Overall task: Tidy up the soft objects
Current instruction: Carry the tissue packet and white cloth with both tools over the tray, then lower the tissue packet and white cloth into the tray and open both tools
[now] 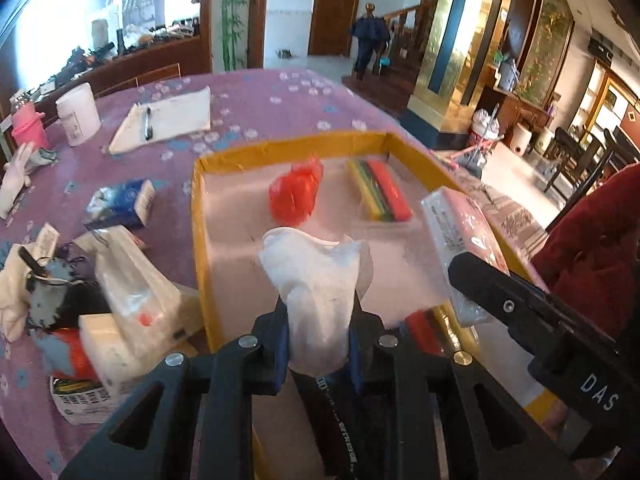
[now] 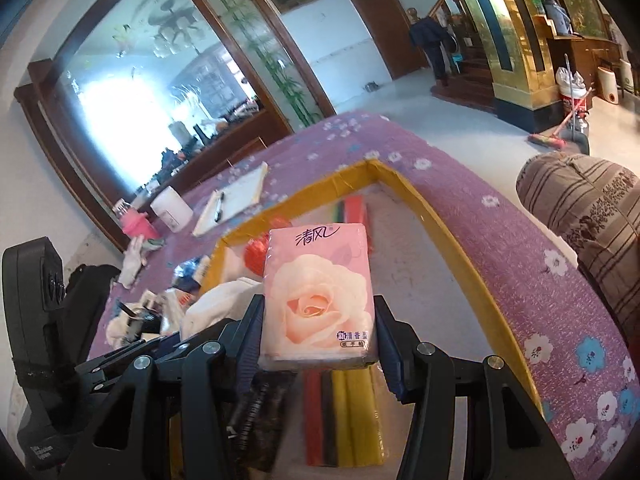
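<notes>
Gripping a white cloth (image 1: pixel 320 280) and pink tissue pack (image 2: pixel 320 292), both jaws hide the tray's (image 1: pixel 198 216) near edge.

Left gripper (image 1: pixel 320 320) angled steeply down over the yellow-rimmed tray (image 1: pixel 198 216), jaws pinched tight on a white cloth (image 1: pixel 316 280), right gripper (image 2: pixel 318 332) beside it over the same tray, tilted down, jaws half apart clamping a pink tissue pack (image 2: pixel 320 292)

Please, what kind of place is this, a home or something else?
Probably a home's large living or dining room. A table with a purple flowered cloth holds a yellow-edged box of soft items, a staircase rises at the back, and a broom leans near a gold pillar.
</notes>
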`<move>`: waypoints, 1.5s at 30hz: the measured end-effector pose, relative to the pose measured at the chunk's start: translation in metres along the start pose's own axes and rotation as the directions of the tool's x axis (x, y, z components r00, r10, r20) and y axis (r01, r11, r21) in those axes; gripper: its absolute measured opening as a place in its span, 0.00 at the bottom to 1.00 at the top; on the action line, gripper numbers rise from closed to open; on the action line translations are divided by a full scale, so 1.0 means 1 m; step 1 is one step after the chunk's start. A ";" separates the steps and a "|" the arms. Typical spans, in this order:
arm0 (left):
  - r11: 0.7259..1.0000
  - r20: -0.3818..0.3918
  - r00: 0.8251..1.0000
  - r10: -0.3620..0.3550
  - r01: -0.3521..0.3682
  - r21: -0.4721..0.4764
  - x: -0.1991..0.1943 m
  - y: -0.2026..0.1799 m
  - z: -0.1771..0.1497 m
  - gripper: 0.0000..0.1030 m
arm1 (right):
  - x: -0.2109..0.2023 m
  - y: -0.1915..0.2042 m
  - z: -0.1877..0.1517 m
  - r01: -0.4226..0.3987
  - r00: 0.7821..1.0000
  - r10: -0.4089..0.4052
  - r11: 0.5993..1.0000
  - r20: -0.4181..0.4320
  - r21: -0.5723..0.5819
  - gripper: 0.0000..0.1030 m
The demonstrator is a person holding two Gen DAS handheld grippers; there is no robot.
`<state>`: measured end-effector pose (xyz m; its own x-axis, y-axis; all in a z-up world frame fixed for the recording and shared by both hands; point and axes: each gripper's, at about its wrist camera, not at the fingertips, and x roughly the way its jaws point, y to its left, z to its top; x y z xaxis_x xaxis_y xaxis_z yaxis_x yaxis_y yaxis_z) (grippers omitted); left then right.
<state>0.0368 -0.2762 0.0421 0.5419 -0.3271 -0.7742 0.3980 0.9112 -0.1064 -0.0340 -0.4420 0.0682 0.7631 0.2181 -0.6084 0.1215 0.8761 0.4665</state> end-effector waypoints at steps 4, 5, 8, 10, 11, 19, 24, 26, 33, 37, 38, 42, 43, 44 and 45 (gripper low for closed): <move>1.000 -0.018 1.000 -0.015 0.015 -0.004 0.002 0.002 0.001 0.21 | 0.005 -0.001 -0.001 0.009 1.000 -0.009 1.000 -0.017 -0.007 0.54; 1.000 -0.027 0.999 -0.022 0.022 -0.004 0.003 0.002 0.001 0.21 | 0.006 0.001 -0.002 0.026 0.999 -0.026 0.999 -0.018 -0.018 0.54; 0.999 -0.044 0.998 -0.033 0.033 -0.006 0.007 0.001 0.002 0.21 | 0.009 0.004 -0.004 0.061 0.998 -0.062 0.997 -0.025 -0.047 0.54; 0.999 -0.045 0.998 -0.042 0.042 -0.003 0.007 0.002 0.001 0.23 | 0.009 0.005 -0.005 0.080 0.996 -0.081 0.995 -0.027 -0.051 0.54; 0.999 -0.047 0.998 -0.047 0.047 -0.003 0.008 0.002 0.002 0.24 | 0.009 0.004 -0.005 0.084 0.996 -0.086 0.995 -0.029 -0.053 0.55; 0.999 -0.060 0.997 -0.051 0.050 -0.016 0.012 0.004 0.000 0.25 | 0.015 0.008 -0.006 0.122 0.991 -0.126 0.990 -0.055 -0.071 0.55; 0.999 -0.051 0.998 -0.033 0.033 -0.013 0.011 0.004 -0.001 0.29 | 0.014 0.007 -0.006 0.134 0.989 -0.137 0.989 -0.055 -0.063 0.55; 0.999 -0.053 0.998 -0.035 0.034 -0.018 0.011 0.004 -0.001 0.30 | 0.014 0.007 -0.006 0.136 0.989 -0.139 0.989 -0.057 -0.060 0.55; 0.998 -0.056 0.998 -0.041 0.038 -0.049 0.010 0.010 -0.001 0.41 | 0.014 0.006 -0.006 0.144 0.988 -0.147 0.988 -0.054 -0.048 0.56; 0.998 -0.050 0.998 -0.039 0.037 -0.053 0.009 0.011 -0.001 0.42 | 0.013 0.006 -0.006 0.144 0.988 -0.146 0.989 -0.049 -0.039 0.57; 0.998 -0.048 0.998 -0.040 0.037 -0.054 0.009 0.011 -0.001 0.43 | 0.013 0.006 -0.006 0.145 0.988 -0.147 0.989 -0.049 -0.037 0.58; 0.998 -0.044 0.998 -0.040 0.037 -0.060 0.008 0.012 -0.001 0.46 | 0.012 0.006 -0.005 0.144 0.989 -0.145 0.989 -0.043 -0.032 0.59; 0.998 -0.041 0.998 -0.038 0.036 -0.060 0.007 0.012 -0.001 0.46 | 0.011 0.005 -0.005 0.146 0.988 -0.147 0.989 -0.041 -0.031 0.60; 0.998 -0.038 0.999 -0.038 0.035 -0.059 0.007 0.012 -0.001 0.47 | 0.010 0.005 -0.005 0.147 0.988 -0.148 0.989 -0.038 -0.031 0.60; 0.998 -0.033 0.999 -0.033 0.032 -0.058 0.006 0.012 -0.002 0.49 | 0.010 0.006 -0.005 0.147 0.988 -0.148 0.989 -0.036 -0.031 0.61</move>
<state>0.0434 -0.2669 0.0353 0.5038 -0.3490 -0.7902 0.3713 0.9134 -0.1668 -0.0290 -0.4325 0.0621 0.7134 0.1015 -0.6933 0.2125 0.9115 0.3520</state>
